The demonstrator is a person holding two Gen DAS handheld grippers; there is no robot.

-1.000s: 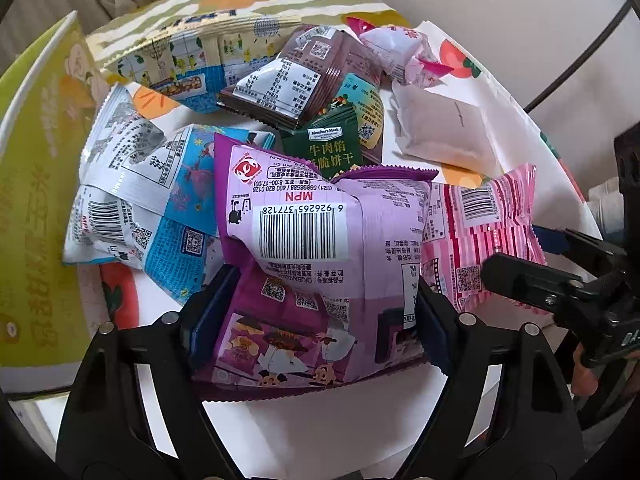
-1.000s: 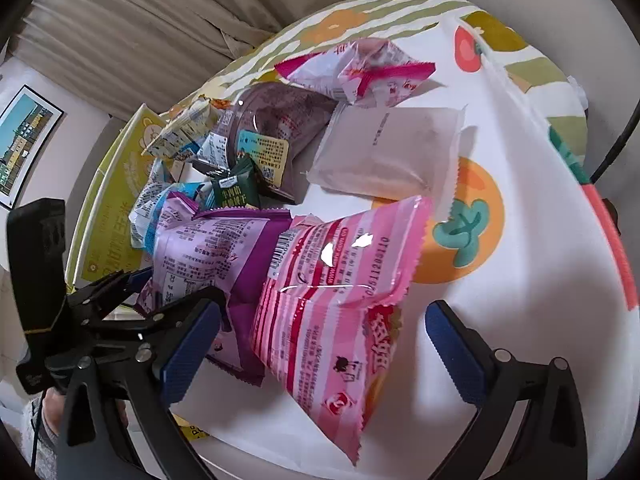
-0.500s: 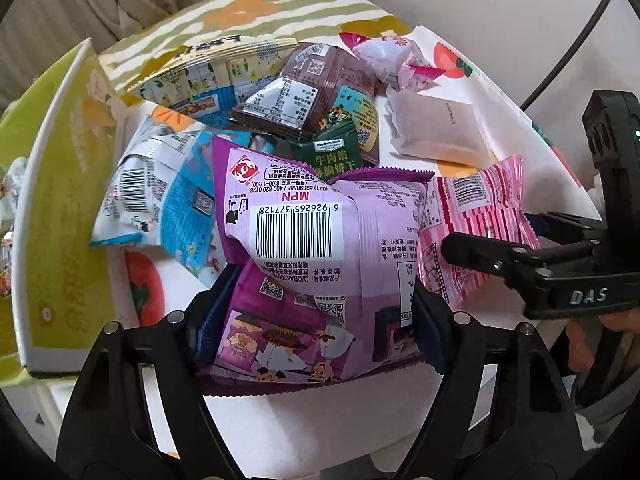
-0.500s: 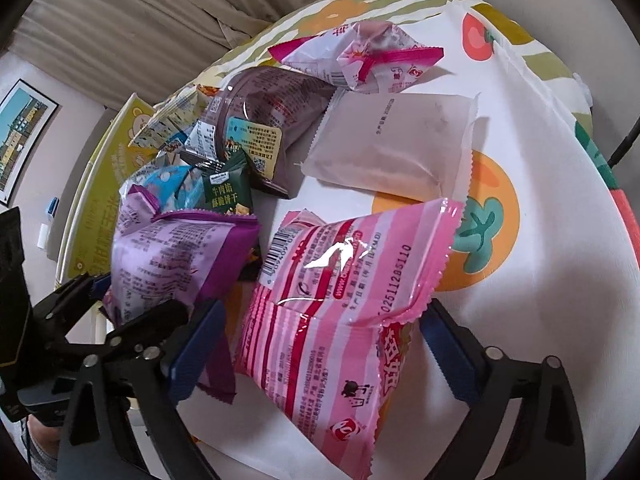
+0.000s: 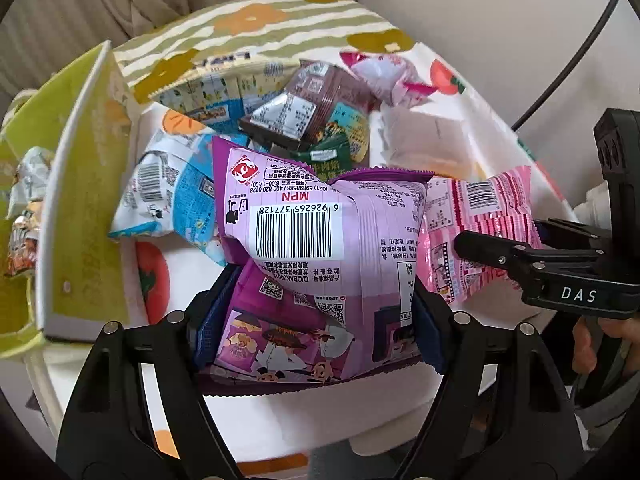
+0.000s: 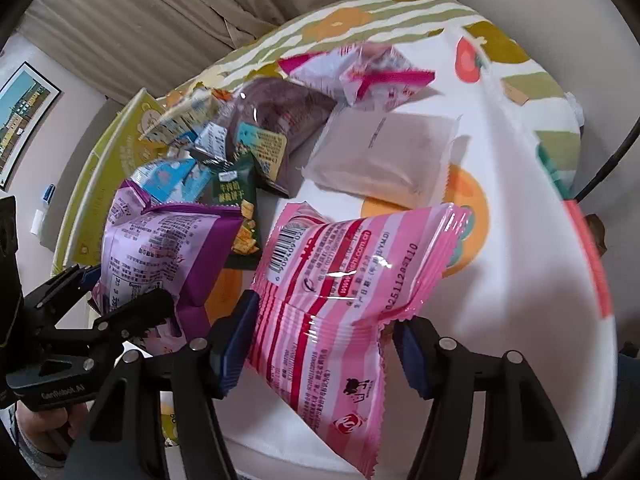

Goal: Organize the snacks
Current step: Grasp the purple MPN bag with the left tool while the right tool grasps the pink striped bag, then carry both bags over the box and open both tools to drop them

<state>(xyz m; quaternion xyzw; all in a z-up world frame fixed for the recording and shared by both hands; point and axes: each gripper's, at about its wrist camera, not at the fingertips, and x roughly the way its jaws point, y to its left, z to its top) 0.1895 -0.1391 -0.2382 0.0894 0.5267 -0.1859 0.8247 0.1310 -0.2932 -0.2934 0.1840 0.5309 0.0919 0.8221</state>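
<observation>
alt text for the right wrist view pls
The right gripper has just closed on a pink striped snack packet, its blue pads pinching the crumpled middle. Beside it, the left gripper holds a purple snack packet above a floral tablecloth strewn with snacks.

The black plastic left gripper [image 5: 316, 320] has dark blue ribbed pads [image 5: 210, 320] and silver screws along its arms. At right of that frame, the matching black right gripper [image 6: 320, 344] bears white "DAS" lettering.
</observation>
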